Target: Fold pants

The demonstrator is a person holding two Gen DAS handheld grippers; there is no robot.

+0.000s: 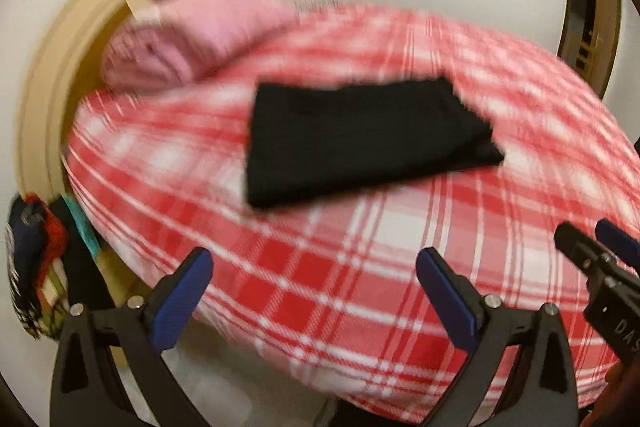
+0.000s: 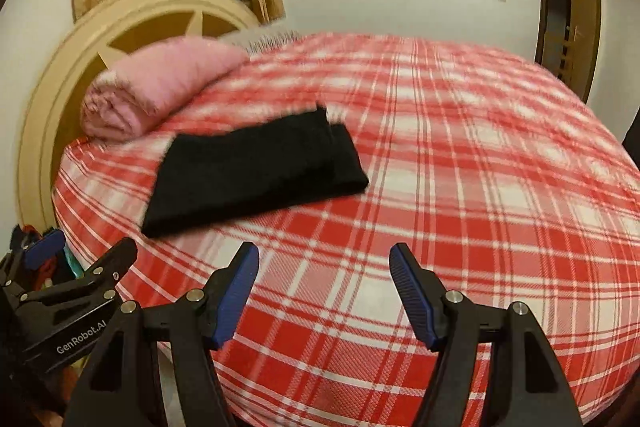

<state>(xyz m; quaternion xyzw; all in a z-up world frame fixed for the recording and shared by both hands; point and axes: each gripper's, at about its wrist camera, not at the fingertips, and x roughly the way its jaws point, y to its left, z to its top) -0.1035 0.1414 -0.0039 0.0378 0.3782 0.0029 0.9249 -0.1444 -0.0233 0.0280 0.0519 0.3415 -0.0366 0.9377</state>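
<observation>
One folded pants (image 2: 256, 173), one pink blanket (image 2: 160, 87), two grippers

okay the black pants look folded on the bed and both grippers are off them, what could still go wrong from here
The black pants show loose layered edges at one end, so the fold might slip open if nudged. They lie close to the pink blanket, which could snag them. Both the left gripper and right gripper are open near the plaid bedspread and could catch it.
</observation>
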